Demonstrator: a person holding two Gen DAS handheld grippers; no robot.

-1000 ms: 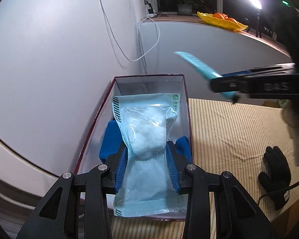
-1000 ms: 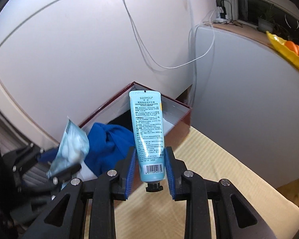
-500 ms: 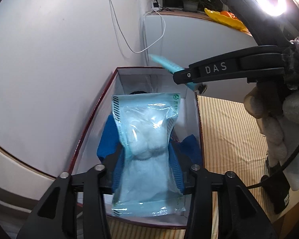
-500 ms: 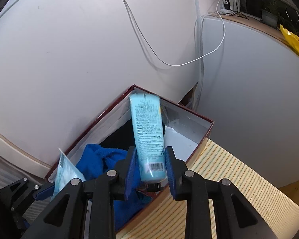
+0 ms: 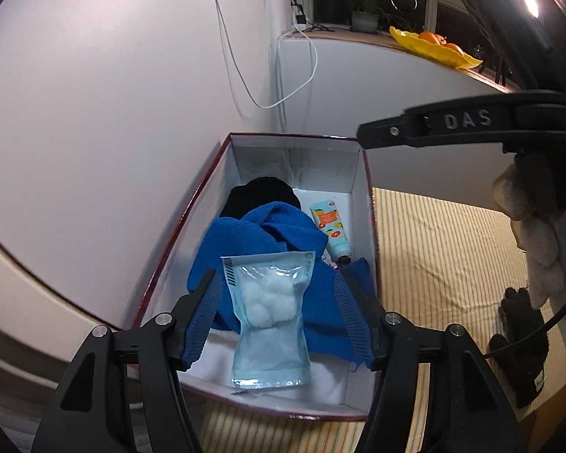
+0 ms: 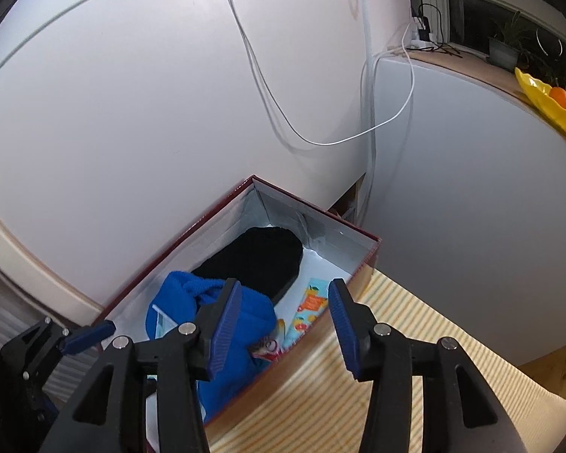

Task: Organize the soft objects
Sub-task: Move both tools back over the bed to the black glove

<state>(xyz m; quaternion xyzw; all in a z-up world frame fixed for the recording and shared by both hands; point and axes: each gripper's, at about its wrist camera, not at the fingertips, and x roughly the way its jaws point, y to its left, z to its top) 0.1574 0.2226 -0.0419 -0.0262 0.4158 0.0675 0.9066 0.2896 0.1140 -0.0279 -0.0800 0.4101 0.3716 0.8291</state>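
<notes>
Ahead of your left claw you have one box holding one cotton-ball pouch, one blue towel, one black knit item and one hand-cream tube. To its right lies one black glove.

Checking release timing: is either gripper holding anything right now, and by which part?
Nothing is held. The left gripper has just opened around the cotton pack, pads clear. The right gripper has just opened; the tube lies in the box.

Dark-red box with white inside; royal-blue towel; black knit; pale-teal pouch of white cotton; fruit-printed aqua tube; yellow-striped tabletop.
</notes>
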